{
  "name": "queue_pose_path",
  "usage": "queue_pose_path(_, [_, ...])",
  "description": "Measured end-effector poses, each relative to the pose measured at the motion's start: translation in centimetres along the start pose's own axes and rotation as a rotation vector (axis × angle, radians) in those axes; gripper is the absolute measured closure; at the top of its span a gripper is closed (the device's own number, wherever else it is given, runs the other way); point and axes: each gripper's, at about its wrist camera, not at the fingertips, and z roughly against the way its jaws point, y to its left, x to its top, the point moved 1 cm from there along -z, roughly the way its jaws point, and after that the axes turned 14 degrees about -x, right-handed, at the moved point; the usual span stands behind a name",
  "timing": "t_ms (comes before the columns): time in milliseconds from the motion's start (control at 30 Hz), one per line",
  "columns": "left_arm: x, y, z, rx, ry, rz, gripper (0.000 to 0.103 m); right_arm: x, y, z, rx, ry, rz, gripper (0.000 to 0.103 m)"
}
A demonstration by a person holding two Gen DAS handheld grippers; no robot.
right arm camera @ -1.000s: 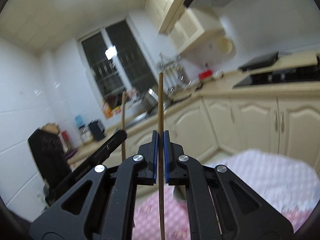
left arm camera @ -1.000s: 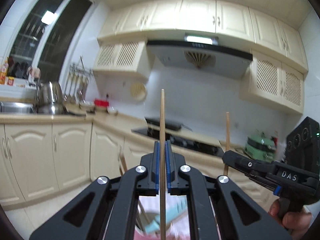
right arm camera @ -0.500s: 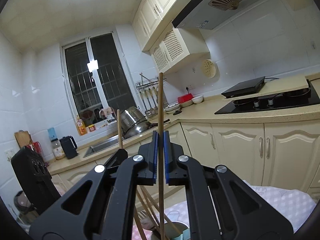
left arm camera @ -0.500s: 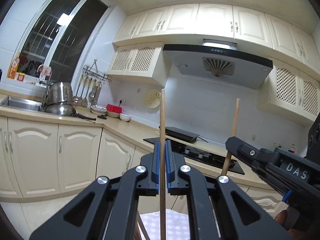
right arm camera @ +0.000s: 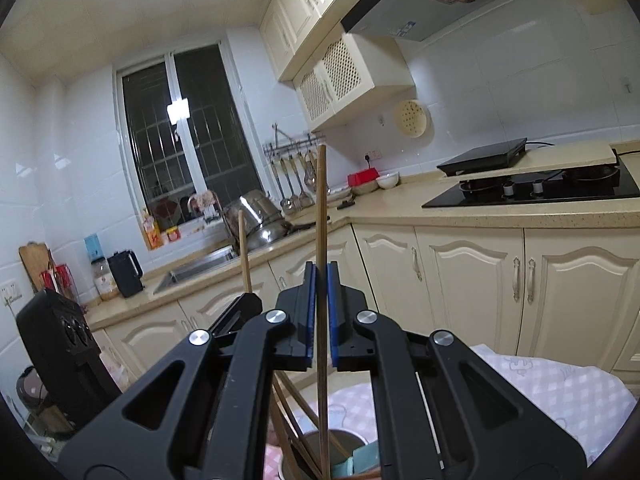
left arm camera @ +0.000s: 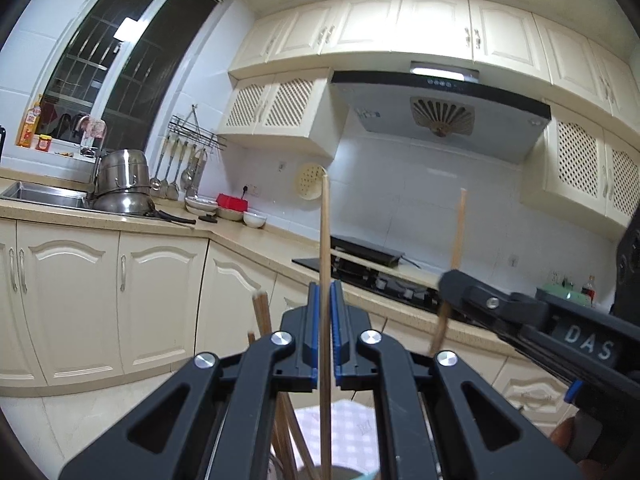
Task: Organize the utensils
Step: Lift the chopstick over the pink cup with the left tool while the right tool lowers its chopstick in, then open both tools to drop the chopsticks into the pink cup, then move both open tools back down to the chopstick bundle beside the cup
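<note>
1. The left hand-held gripper (left arm camera: 325, 332) is pinching a chopstick (left arm camera: 325, 248) upright between its blue pads, the stick's lower end reaching down toward a holder at the bottom edge of the left wrist view.
2. The right hand-held gripper (right arm camera: 320, 312) is likewise clamped on a second chopstick (right arm camera: 321, 216), held near vertical, its lower end inside the rim of the holder (right arm camera: 352, 440).
3. More chopsticks (right arm camera: 294, 404) lean in that holder, which stands on a pink-checked cloth (right arm camera: 560, 384) covering the desk.
4. In the left wrist view the right hand-held gripper, lettered "DAS", reaches in from the right edge with its stick just beside the left one.
5. Behind them: cream cabinets (left arm camera: 152, 292), a black hob (right arm camera: 536, 190), a hood (left arm camera: 440, 116), steel pots (left arm camera: 122, 184) by the sink and a dark window (right arm camera: 184, 136).
</note>
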Motion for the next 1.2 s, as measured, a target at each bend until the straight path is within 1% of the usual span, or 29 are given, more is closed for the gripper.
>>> queue_pose_path(33, [-0.2,0.0,0.2,-0.002,0.011,-0.003,0.097,-0.3,0.1,-0.1,0.002,0.021,0.012,0.097])
queue_pose_path(67, [-0.4,0.0,0.4,-0.005,0.027,-0.008,0.092,-0.6,0.2,-0.1,0.000,0.037,0.019,0.096])
queue_pose_path(100, [-0.5,-0.1,0.7,-0.004,0.037,-0.012,0.072,-0.7,0.2,-0.1,-0.004,0.050,0.025,0.095])
queue_pose_path(133, [-0.6,-0.1,1.1,-0.003,0.038,-0.015,0.058,-0.9,0.2,0.2,-0.015,0.058,0.029,0.086])
queue_pose_path(167, [-0.6,-0.1,1.5,0.003,0.037,-0.017,0.037,-0.9,-0.1,0.5,-0.023,0.056,0.022,0.056])
queue_pose_path(200, [-0.5,-0.1,2.3,0.012,0.027,-0.020,0.025,-0.9,-0.3,0.8,-0.033,0.050,0.011,0.035])
queue_pose_path(233, [-0.4,-0.1,2.9,0.016,0.021,-0.022,0.022,-0.7,-0.7,1.5,-0.037,0.032,-0.006,0.023])
queue_pose_path(300, [0.0,-0.2,4.2,0.028,0.023,-0.030,0.015,-0.3,-1.0,2.3,-0.042,0.027,-0.012,0.023])
queue_pose_path(333, [0.2,-0.2,4.7,0.034,0.024,-0.031,0.013,0.0,-1.3,2.8,-0.046,0.021,-0.017,0.023])
queue_pose_path(367, [0.4,-0.2,5.1,0.040,0.026,-0.032,0.009,0.2,-1.6,3.3,-0.051,0.017,-0.024,0.019])
queue_pose_path(400, [0.6,-0.2,5.8,0.047,0.030,-0.032,0.008,0.4,-1.8,3.7,-0.058,0.012,-0.029,0.015])
queue_pose_path(433, [0.7,-0.2,6.3,0.049,0.035,-0.031,0.008,0.6,-2.2,4.5,-0.075,0.001,-0.036,0.008])
queue_pose_path(467, [0.8,-0.3,6.8,0.051,0.039,-0.032,0.007,0.8,-2.4,5.0,-0.084,-0.006,-0.040,0.006])
queue_pose_path(633, [1.1,-0.9,8.8,0.076,0.077,-0.056,0.006,1.1,-4.0,7.3,-0.130,0.003,-0.063,0.006])
queue_pose_path(800, [0.6,-1.7,10.2,0.074,0.120,-0.067,0.006,0.3,-5.9,9.0,-0.176,0.051,-0.082,0.006])
queue_pose_path(967, [-0.6,-2.2,10.7,0.074,0.180,-0.077,0.006,-2.1,-8.0,9.9,-0.223,0.151,-0.090,0.006])
queue_pose_path(1133, [-3.1,-3.3,10.4,0.057,0.299,-0.120,0.006,-5.7,-9.3,10.1,-0.253,0.276,-0.088,0.006])
queue_pose_path(1200, [-4.5,-3.6,10.1,0.039,0.357,-0.132,0.006,-7.1,-9.8,10.1,-0.258,0.319,-0.097,0.006])
